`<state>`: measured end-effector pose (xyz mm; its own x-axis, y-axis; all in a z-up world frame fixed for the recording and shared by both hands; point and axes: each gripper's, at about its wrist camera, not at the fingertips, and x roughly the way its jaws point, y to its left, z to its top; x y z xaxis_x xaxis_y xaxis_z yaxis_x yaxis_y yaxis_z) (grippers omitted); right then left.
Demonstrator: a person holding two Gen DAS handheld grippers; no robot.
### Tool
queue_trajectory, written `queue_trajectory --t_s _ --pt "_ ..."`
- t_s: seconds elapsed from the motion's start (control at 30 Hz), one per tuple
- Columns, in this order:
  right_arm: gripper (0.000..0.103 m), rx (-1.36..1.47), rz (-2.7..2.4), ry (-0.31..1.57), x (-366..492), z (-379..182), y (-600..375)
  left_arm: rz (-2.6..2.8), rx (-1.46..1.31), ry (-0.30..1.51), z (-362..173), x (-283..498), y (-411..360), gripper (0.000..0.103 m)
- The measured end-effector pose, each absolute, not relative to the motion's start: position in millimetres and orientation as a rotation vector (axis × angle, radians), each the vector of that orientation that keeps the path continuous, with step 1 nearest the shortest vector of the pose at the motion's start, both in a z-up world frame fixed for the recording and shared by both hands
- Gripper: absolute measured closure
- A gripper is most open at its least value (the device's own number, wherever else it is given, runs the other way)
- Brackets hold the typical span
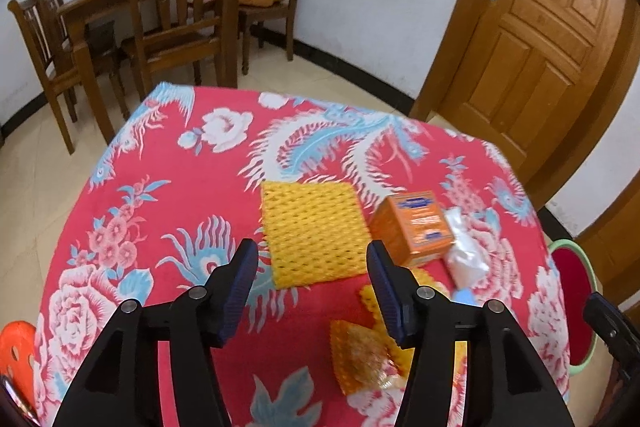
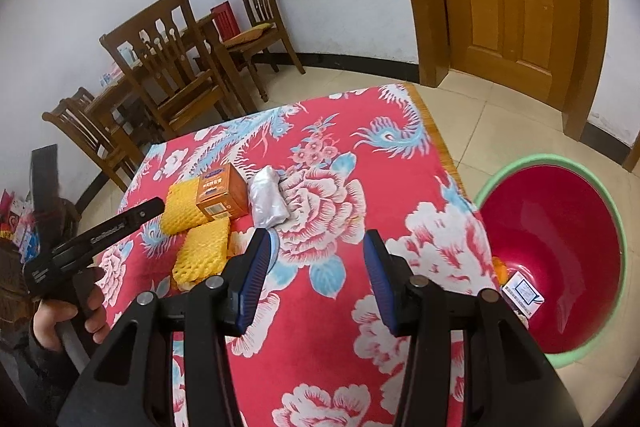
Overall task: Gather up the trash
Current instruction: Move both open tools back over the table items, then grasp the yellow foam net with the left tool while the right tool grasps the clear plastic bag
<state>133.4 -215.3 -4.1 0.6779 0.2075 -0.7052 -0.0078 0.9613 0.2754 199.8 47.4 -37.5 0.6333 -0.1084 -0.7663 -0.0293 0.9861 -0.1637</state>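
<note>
Trash, a yellow foam net (image 1: 314, 231), orange box (image 1: 414, 227) and plastic bag (image 1: 466, 251), lies mid-frame on the surface (image 1: 168, 219). Both grippers, left (image 1: 312, 291) and right (image 2: 316, 279), are shown with fingers parted and empty. A pickup approach is judged; closure on one item is required next, then carriage to the basin (image 2: 560, 247) at right.

Red floral tablecloth (image 1: 192, 195), yellow netted foam (image 1: 312, 231), orange box (image 1: 416, 227) (perhaps blue-labelled).

right gripper (image 2: 314, 267) hovering over the red floral tablecloth (image 2: 320, 327), jaws apart, nothing between them | orange box (image 2: 220, 197) sitting between yellow foam nets (image 2: 188, 223) and a crumpled clear bag (image 2: 267, 201) | red basin (image 2: 560, 247) standing on the floor beside the table, holding a white packet (image 2: 522, 293) | left gripper (image 2: 156, 206) reaching in from the left, gripped by a hand (image 2: 60, 319)
</note>
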Motion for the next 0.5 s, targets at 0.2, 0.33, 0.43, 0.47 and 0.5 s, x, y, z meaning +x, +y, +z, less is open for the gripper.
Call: queue_trajectory --t_s 0.2,0.33,0.43,0.47,0.5 --pt "0.053 0.248 0.135 0.842 145.1 -11.6 -207.8 -0.035 -0.205 0.927 -55.3 215.6 51.0 0.038" --pt "0.053 0.227 0.139 0.851 153.6 -13.5 -203.3 -0.026 -0.21 0.942 -64.8 221.0 50.4 0.038" --pt "0.053 0.216 0.147 0.861 160.3 -16.3 -199.1 -0.022 -0.216 0.951 -71.1 224.3 51.5 0.038" --pt "0.053 0.212 0.149 0.863 161.4 -17.1 -197.5 -0.026 -0.221 0.954 -73.2 225.2 51.9 0.038" --pt "0.053 0.207 0.152 0.868 164.1 -18.9 -194.9 -0.028 -0.22 0.951 -74.6 225.4 51.8 0.038"
